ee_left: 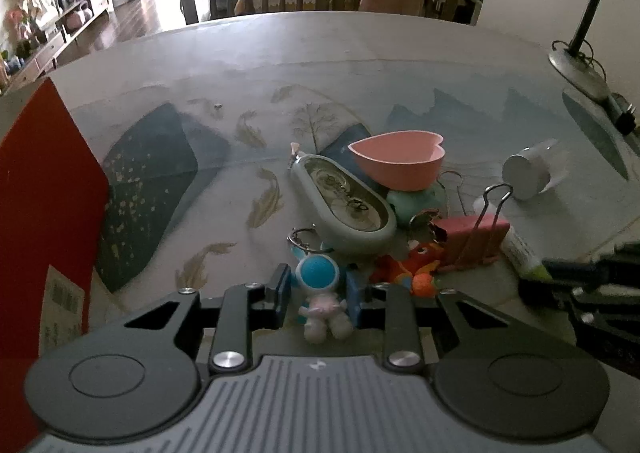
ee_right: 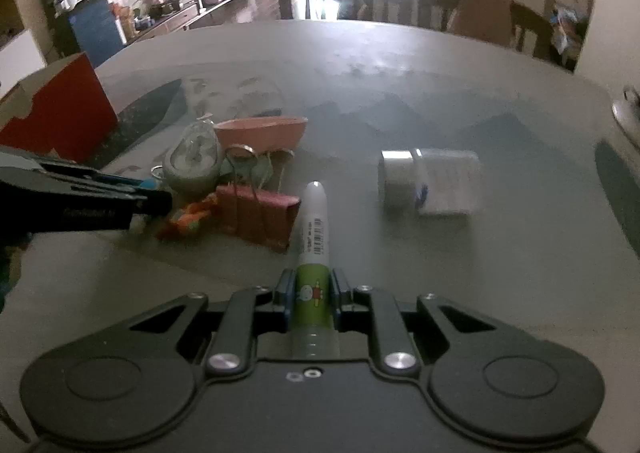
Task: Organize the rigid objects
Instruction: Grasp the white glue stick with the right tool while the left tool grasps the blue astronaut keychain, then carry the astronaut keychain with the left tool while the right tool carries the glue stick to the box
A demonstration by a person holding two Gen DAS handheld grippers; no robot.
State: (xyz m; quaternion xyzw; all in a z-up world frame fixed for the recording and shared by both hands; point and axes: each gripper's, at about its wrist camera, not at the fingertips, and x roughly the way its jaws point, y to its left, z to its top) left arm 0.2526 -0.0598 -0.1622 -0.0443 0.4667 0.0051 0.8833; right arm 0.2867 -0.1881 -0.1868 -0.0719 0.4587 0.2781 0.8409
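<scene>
A small astronaut keychain (ee_left: pixel 320 285) with a blue helmet stands between the blue pads of my left gripper (ee_left: pixel 318 285), which is shut on it. My right gripper (ee_right: pixel 313 285) is shut on a white glue pen (ee_right: pixel 314 237) with a green label, and the pen's tip points away along the table. Behind the astronaut lie an orange fish toy (ee_left: pixel 416 269), pink binder clips (ee_left: pixel 476 241), an oval grey-green case (ee_left: pixel 344 205) and a pink heart-shaped bowl (ee_left: pixel 400 165). In the right wrist view the left gripper (ee_right: pixel 152 193) reaches in from the left beside the clips (ee_right: pixel 260 217).
A red box (ee_left: pixel 48 213) stands at the table's left edge. A white jar with a silver lid (ee_right: pixel 424 185) lies on its side to the right of the pile. A lamp base (ee_left: pixel 576 69) sits at the far right. Chairs stand behind the table.
</scene>
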